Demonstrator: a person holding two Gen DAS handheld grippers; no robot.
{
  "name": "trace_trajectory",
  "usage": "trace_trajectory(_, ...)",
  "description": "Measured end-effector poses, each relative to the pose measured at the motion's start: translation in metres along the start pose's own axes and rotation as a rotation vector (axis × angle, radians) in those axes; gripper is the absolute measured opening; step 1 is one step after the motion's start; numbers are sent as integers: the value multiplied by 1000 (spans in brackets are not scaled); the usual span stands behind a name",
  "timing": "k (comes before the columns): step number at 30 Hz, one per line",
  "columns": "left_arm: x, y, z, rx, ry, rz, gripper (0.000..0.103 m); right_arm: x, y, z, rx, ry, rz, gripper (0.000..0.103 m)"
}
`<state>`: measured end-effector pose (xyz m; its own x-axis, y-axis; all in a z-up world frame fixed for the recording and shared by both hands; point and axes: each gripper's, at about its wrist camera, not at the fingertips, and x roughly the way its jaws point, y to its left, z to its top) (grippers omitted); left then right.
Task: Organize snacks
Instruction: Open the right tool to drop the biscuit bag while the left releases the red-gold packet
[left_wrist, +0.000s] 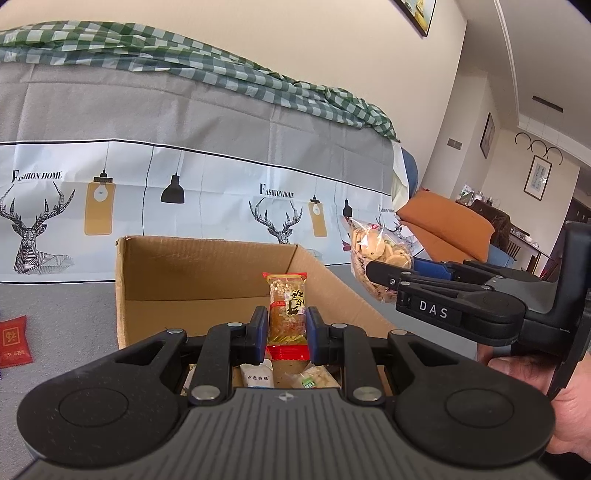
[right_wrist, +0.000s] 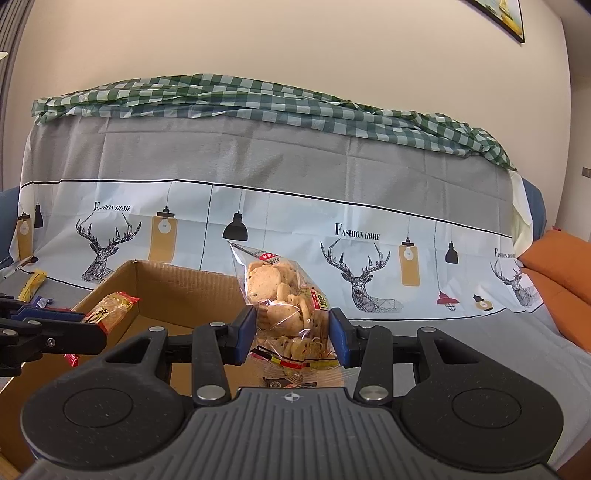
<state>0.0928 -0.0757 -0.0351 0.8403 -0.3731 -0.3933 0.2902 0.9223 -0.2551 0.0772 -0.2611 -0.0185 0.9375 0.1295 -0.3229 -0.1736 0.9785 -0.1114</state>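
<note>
- Left tool (left_wrist: 287, 334) clenched on an orange peanut-bar packet with red ends (left_wrist: 287, 314), upright above the open brown cardboard box (left_wrist: 207, 273).
- Right tool (right_wrist: 291, 334) clenched on a clear bag of round biscuits (right_wrist: 286, 302), beside the box's right wall.

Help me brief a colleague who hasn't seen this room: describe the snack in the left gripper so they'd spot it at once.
Find the open cardboard box in front of the deer-print cover. Just above it, the left gripper clamps a slim upright snack bar. Its clear wrapper shows a golden nutty slab with red sealed ends, unlike the wider clear bag of round cookies held in the right gripper beside it.
</note>
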Motion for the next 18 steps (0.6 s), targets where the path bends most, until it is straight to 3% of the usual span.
trace_trajectory(13, 1, -1, 2, -20, 10, -28, 24, 3, 5, 3, -17, 5, 13, 45)
trace_trajectory(18, 3, -5, -1, 0, 34, -46, 39, 4, 8, 5, -22, 9, 19, 46)
